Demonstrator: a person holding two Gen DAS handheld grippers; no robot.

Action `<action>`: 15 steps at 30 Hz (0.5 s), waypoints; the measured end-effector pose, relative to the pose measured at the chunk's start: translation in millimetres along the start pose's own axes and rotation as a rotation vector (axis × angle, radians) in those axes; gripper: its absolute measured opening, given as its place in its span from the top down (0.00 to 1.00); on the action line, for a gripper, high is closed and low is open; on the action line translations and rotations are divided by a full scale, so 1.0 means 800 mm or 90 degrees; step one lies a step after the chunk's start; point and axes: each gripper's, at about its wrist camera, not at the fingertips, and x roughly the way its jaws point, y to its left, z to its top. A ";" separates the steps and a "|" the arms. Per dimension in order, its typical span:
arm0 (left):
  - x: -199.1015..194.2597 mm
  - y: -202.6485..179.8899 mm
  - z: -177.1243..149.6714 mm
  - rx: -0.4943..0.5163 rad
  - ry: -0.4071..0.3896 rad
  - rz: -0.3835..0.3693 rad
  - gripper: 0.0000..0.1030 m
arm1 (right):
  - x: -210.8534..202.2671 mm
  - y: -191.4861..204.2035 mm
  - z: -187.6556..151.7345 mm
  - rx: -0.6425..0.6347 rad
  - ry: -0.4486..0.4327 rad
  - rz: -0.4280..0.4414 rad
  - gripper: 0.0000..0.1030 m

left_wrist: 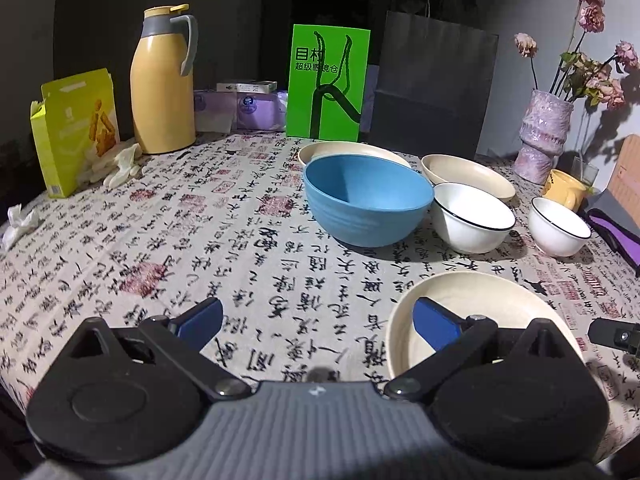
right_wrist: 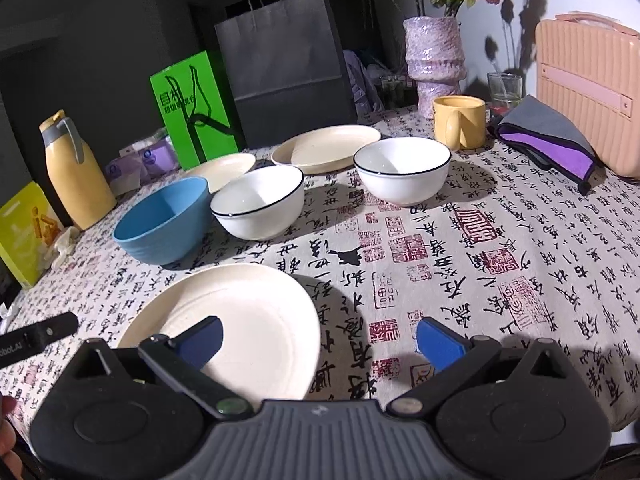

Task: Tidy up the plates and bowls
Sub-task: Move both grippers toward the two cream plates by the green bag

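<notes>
A blue bowl point(left_wrist: 368, 200) point(right_wrist: 164, 220) stands mid-table, with two black-rimmed white bowls point(left_wrist: 472, 218) point(left_wrist: 558, 226) to its right; the right wrist view shows them too point(right_wrist: 260, 202) point(right_wrist: 402, 170). Two cream plates point(left_wrist: 352, 150) point(left_wrist: 468, 174) lie behind them. A third cream plate point(left_wrist: 472, 304) point(right_wrist: 248, 308) lies nearest. My left gripper point(left_wrist: 318, 318) is open, its right finger over that plate's left part. My right gripper point(right_wrist: 320, 340) is open, its left finger over the same plate's right part. Neither holds anything.
At the back stand a yellow thermos point(left_wrist: 162, 80), a yellow snack box point(left_wrist: 74, 124), a green bag point(left_wrist: 328, 80), a black paper bag point(left_wrist: 432, 84) and a flower vase point(left_wrist: 544, 132). A yellow mug point(right_wrist: 460, 122), a purple-grey cloth point(right_wrist: 548, 140) and a pink case point(right_wrist: 588, 92) stand right.
</notes>
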 end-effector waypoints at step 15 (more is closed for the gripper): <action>0.008 0.004 0.059 0.027 0.001 -0.026 0.00 | 0.010 0.011 0.066 -0.035 0.020 0.016 0.00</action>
